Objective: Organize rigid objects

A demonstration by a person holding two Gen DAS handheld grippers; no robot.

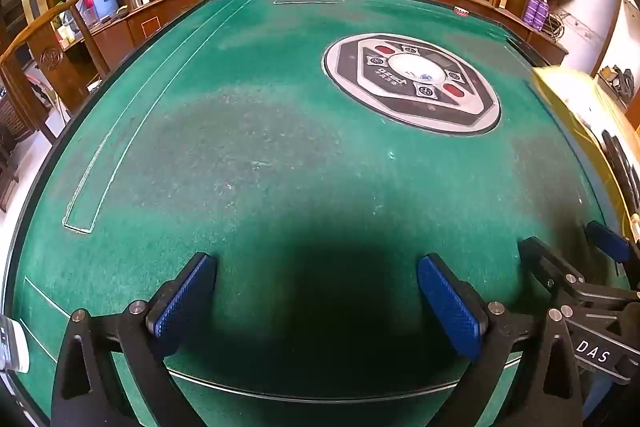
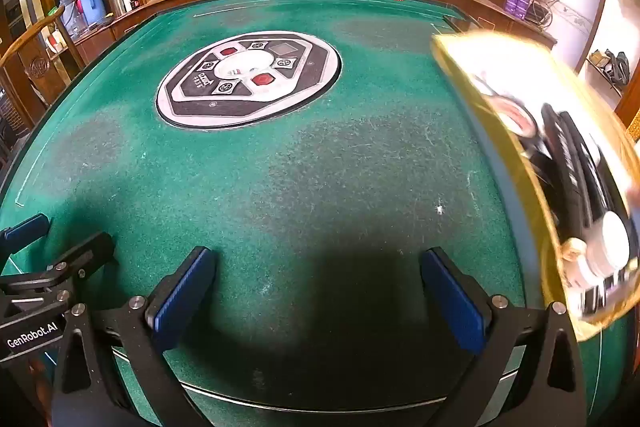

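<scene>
1. Two grippers hover side by side over our green felt table [image 1: 280,131]: our left gripper [image 1: 316,291] and our right gripper [image 2: 318,287], both spread wide with nothing between the blue pads.
2. We see a blurred yellow tray [image 2: 516,147] at the table's right edge, holding dark and white objects we cannot identify.
3. We see the round control panel [image 2: 248,79] set in the table's centre.

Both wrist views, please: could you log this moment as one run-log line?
left gripper: open, empty | right gripper: open, empty | gold tray: blurred, at right, holds items | green table: bare ahead
</scene>
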